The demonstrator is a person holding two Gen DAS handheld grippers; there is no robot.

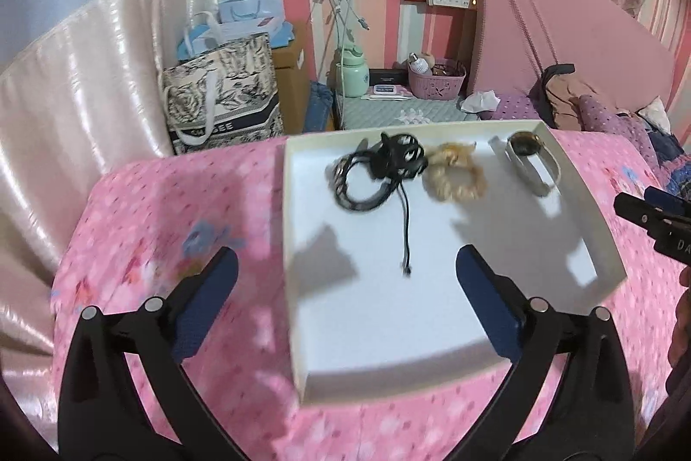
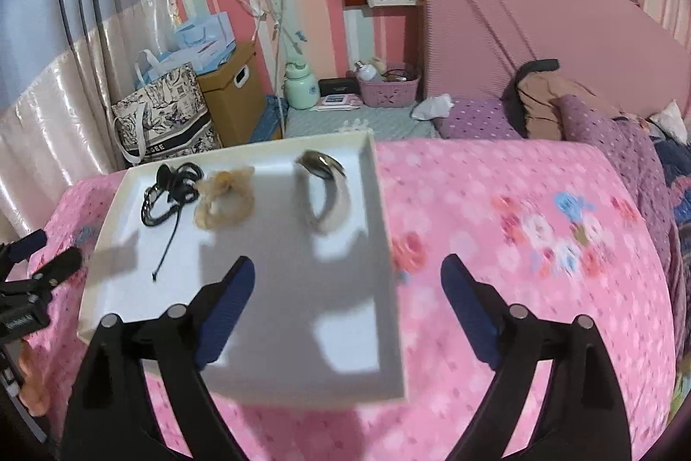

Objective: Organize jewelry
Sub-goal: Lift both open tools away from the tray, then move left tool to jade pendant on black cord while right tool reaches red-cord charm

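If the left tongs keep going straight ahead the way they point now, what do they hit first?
Probably the white tray: the open left tongs straddle its left wall, aimed at its bare floor. Further along lies the black cord, though depth is hard to judge.

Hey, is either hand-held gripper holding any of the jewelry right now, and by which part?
Nothing is held. The left hand-held gripper and right hand-held gripper are both open, empty, above the white tray.

Both grippers held level, jaws wide apart
Left gripper (image 1: 345, 271) and right gripper (image 2: 347, 279) each grip nothing, blue-padded fingers (image 1: 216, 284) spread
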